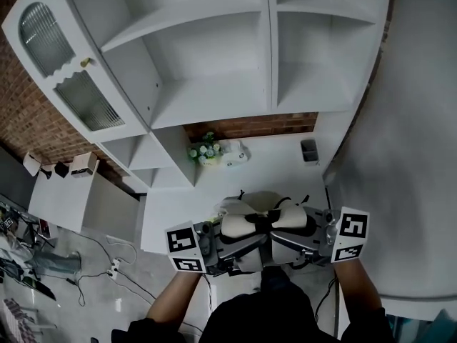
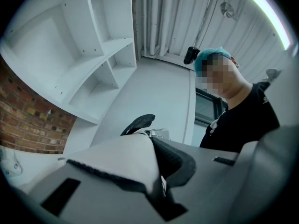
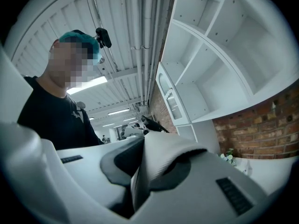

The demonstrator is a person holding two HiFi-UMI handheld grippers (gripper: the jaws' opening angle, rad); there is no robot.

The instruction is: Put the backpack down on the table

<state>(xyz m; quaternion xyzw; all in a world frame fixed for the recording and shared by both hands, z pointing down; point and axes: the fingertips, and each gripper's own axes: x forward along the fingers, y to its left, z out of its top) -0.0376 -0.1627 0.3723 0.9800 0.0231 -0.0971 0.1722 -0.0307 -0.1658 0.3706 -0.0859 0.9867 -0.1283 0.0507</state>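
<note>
Head view: the backpack (image 1: pixel 260 224) is shown at the near edge of the white table (image 1: pixel 275 170), held between the two grippers and close against the person's body. Whether its base rests on the table cannot be told.

Left gripper (image 2: pixel 156 174): the jaws are clamped on a cream shoulder strap (image 2: pixel 119 157) edged in black mesh, which is pinched between them and folded over the upper jaw.

Right gripper (image 3: pixel 138 174): the jaws are likewise closed on the second shoulder strap (image 3: pixel 163 155), cream with a black padded lining.

Far side of the table: a bunch of flowers (image 1: pixel 203 151) is seen at the back left, with a white object (image 1: pixel 236 153) just beside it. A small dark container (image 1: pixel 309 151) stands at the back right; its contents cannot be made out.

Above the table, a white shelf unit (image 1: pixel 214 48) is mounted, divided into open compartments. To the left of the table, a cabinet door (image 1: pixel 68 70) with ribbed glass panes is shown; what lies behind the glass cannot be told. A strip of brick wall (image 1: pixel 250 126) is visible directly behind the table.
</note>
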